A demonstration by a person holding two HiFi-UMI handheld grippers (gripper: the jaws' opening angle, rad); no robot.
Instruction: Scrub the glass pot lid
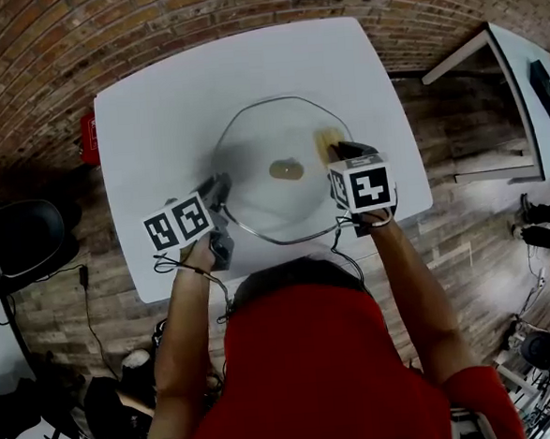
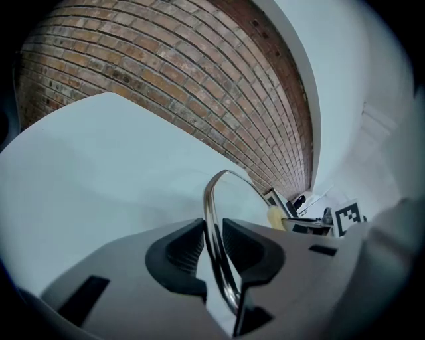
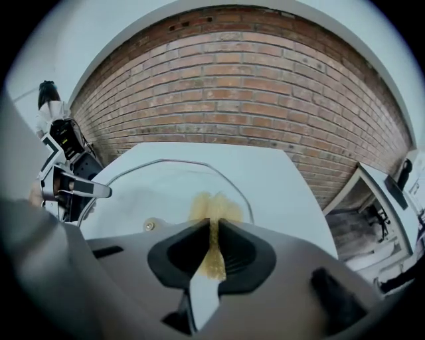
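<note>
A round glass pot lid (image 1: 269, 139) with a metal rim lies on the white table (image 1: 155, 110), its small knob (image 1: 286, 170) at the centre. My left gripper (image 1: 219, 191) is shut on the lid's near-left rim (image 2: 216, 252), which runs between the two dark pads. My right gripper (image 1: 348, 151) is shut on a yellow sponge (image 3: 214, 229) and holds it against the right side of the glass, where the sponge (image 1: 326, 143) shows as a pale yellow patch. In the right gripper view the lid (image 3: 159, 192) spreads out ahead of the jaws.
The table stands on a brick-patterned floor (image 1: 47, 51). A red object (image 1: 88, 141) sits at the table's left edge. A black chair (image 1: 18, 236) is at the left, a white desk (image 1: 527, 65) at the right. Cables (image 1: 88, 302) trail on the floor.
</note>
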